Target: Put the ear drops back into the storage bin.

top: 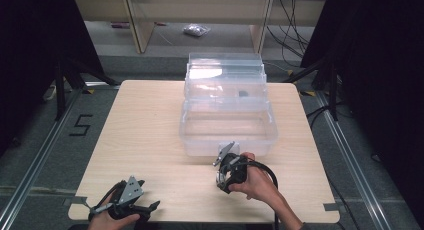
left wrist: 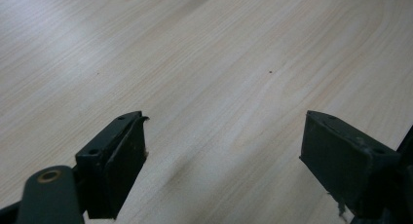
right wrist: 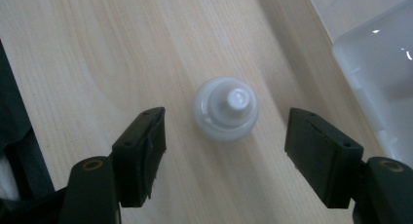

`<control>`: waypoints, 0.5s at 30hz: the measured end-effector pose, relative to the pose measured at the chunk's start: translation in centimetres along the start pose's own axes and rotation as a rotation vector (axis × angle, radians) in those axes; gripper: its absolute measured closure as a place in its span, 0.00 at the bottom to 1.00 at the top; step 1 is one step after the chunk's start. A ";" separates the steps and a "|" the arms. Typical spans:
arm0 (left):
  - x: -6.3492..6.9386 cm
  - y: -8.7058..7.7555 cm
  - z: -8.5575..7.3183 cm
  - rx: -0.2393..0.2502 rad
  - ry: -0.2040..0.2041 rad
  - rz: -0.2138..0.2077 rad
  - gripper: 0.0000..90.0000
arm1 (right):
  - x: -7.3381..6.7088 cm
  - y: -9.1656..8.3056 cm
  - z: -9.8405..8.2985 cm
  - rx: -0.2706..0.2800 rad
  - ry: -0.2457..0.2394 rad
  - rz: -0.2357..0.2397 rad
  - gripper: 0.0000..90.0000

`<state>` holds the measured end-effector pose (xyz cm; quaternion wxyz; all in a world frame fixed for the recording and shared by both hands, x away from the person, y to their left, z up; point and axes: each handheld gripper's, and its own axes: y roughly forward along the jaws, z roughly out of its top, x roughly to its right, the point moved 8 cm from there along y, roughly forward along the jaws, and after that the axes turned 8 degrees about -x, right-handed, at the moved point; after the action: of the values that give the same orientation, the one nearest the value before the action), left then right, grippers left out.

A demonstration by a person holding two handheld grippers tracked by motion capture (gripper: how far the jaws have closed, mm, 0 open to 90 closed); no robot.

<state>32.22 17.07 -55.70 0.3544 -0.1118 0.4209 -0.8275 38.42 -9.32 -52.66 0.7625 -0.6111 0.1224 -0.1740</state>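
Note:
A small white bottle (right wrist: pixel 226 109) stands upright on the wooden table (right wrist: pixel 97 48), and I look down on its cap in the right gripper view. My right gripper (right wrist: pixel 225 131) points down over it, open, with the bottle between the jaws and a gap on each side. In the high view that right gripper (top: pixel 225 180) hovers just in front of the clear plastic box (top: pixel 227 125). My left gripper (left wrist: pixel 224 131) is open over bare wood with nothing between its jaws. From above, the left gripper (top: pixel 149 195) rests near the table's front left edge.
The clear box (right wrist: pixel 380 73) has its lid (top: pixel 225 70) raised at the back and sits at the table's middle rear. A small dark item (top: pixel 243 94) lies in its upper part. Light wood spreads to the left and right of the box.

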 end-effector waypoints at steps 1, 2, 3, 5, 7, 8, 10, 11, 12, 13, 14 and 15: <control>0.0 0.0 0.0 -0.003 0.000 0.006 0.18 | 0.0 0.1 0.0 -0.001 0.002 -0.002 0.37; 0.0 0.0 0.0 -0.004 0.001 0.007 0.18 | 0.0 0.1 0.0 -0.009 0.002 0.002 0.38; 0.0 0.0 0.0 -0.002 -0.003 0.006 0.18 | 0.1 0.2 0.1 -0.010 -0.010 -0.001 0.39; 0.0 0.0 0.0 -0.002 0.000 0.004 0.18 | -0.1 0.4 0.2 -0.019 -0.004 0.003 0.39; 0.0 0.0 0.0 -0.002 -0.001 0.003 0.18 | -0.1 0.5 0.3 -0.023 -0.019 0.005 0.41; 0.1 0.0 0.0 0.003 -0.003 -0.009 0.18 | -0.2 0.5 0.3 -0.028 -0.019 0.006 0.41; 0.0 0.0 0.0 -0.002 -0.002 0.009 0.18 | -0.3 0.6 0.4 -0.032 -0.022 0.014 0.43; 0.0 0.0 0.0 -0.004 0.001 0.007 0.18 | -0.3 0.7 0.5 -0.032 -0.026 0.011 0.43; 0.0 0.0 0.0 0.002 0.000 0.004 0.18 | -0.3 0.7 0.4 -0.039 -0.016 0.013 0.44; 0.0 -0.1 0.0 -0.006 0.001 0.003 0.18 | -0.3 0.8 0.5 -0.035 -0.023 0.015 0.45; 0.0 -0.1 -0.1 -0.009 0.004 -0.001 0.18 | -0.3 0.8 0.6 -0.039 -0.019 0.015 0.47; 0.1 -0.1 -0.1 -0.009 0.005 -0.001 0.18 | -0.2 0.8 0.6 -0.046 -0.030 0.018 0.48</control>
<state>32.08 17.13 -55.64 0.3523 -0.1117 0.4256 -0.8260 38.56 -8.55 -53.33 0.7516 -0.6296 0.1205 -0.1552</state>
